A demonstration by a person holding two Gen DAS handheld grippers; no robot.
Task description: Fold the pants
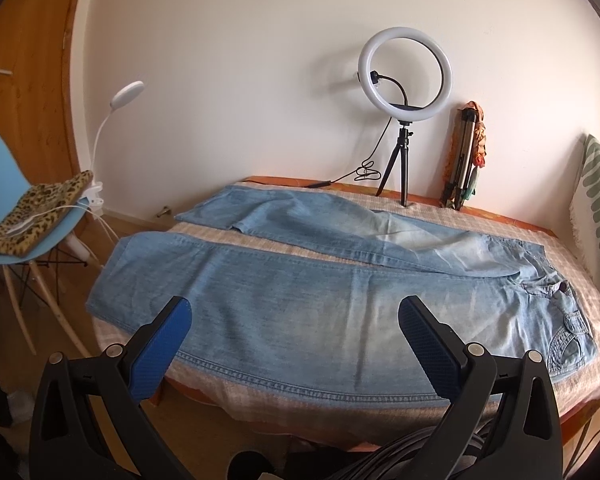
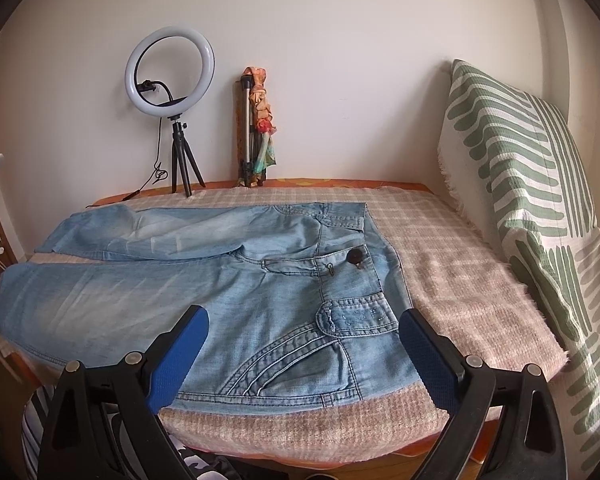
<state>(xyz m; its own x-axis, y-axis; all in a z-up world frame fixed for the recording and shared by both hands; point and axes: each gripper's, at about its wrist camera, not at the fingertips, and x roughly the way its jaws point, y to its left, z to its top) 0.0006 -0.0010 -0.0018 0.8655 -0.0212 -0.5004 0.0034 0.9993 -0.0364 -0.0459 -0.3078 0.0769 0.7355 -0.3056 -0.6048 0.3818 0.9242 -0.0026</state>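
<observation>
The pants [image 1: 300,280] are lying flat and unfolded on the checked cloth [image 1: 380,404] that is covering the table. No container is showing in either view; the cloth is carrying only the pants, the ring light [image 1: 405,76] on its small tripod and a folded tripod [image 1: 462,156] leaning on the wall at 12 o'clock.

In the left wrist view the two legs are spreading toward 9 o'clock, with a strip of cloth showing between them, and the waist is sitting at 3 o'clock. The left gripper [image 1: 295,310] is hovering above the near leg, released, its blue pads wide apart and grasping nothing. It is pointing toward 12 o'clock, over the near hem side of the table.

In the right wrist view the waist of the pants [image 2: 260,280], with its dark button [image 2: 355,256] and pocket flap, is lying near the middle. The right gripper [image 2: 303,322] is also hanging released above the pocket area, its fingers spread and not touching the denim.

The near edge of the pants is running just beside the near edge of the cloth at 6 o'clock. At 3 o'clock a green-patterned cushion [image 2: 532,184] is standing along the table side, with bare cloth between it and the waistband. At 9 o'clock a blue chair [image 1: 16,208] is standing apart from the table, beyond the leg ends.
</observation>
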